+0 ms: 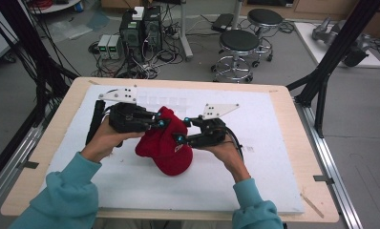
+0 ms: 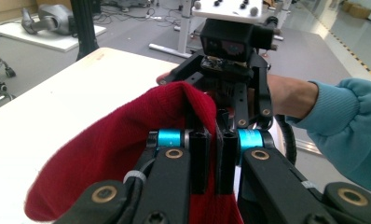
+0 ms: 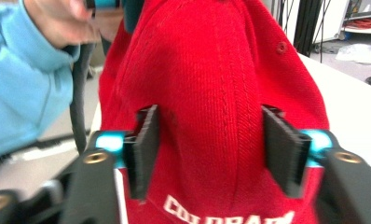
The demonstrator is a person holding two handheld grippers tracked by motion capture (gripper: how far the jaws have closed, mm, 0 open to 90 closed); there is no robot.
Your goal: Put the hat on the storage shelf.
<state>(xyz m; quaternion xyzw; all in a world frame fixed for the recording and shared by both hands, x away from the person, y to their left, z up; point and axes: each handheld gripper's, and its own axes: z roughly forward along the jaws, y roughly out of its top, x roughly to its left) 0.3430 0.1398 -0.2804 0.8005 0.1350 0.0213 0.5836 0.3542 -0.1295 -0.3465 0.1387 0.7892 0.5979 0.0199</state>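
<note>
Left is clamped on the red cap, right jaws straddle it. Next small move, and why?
Probably close the right gripper fully on the red cap. In the right gripper view its pads sit either side of the crown, seemingly not yet pinching the fabric, while the left gripper already pinches the cap's edge. A second grip would let both hands handle it.

Even, diffuse indoor light, moderately bright; no hard shadows on the white foam-covered table [image 1: 274, 143]. Soft shadow under the red knit cap [image 1: 166, 143]. High view sharp, slight barrel bend at edges. Right gripper view soft, blurred at left. Floor glare far right in left gripper view.
</note>
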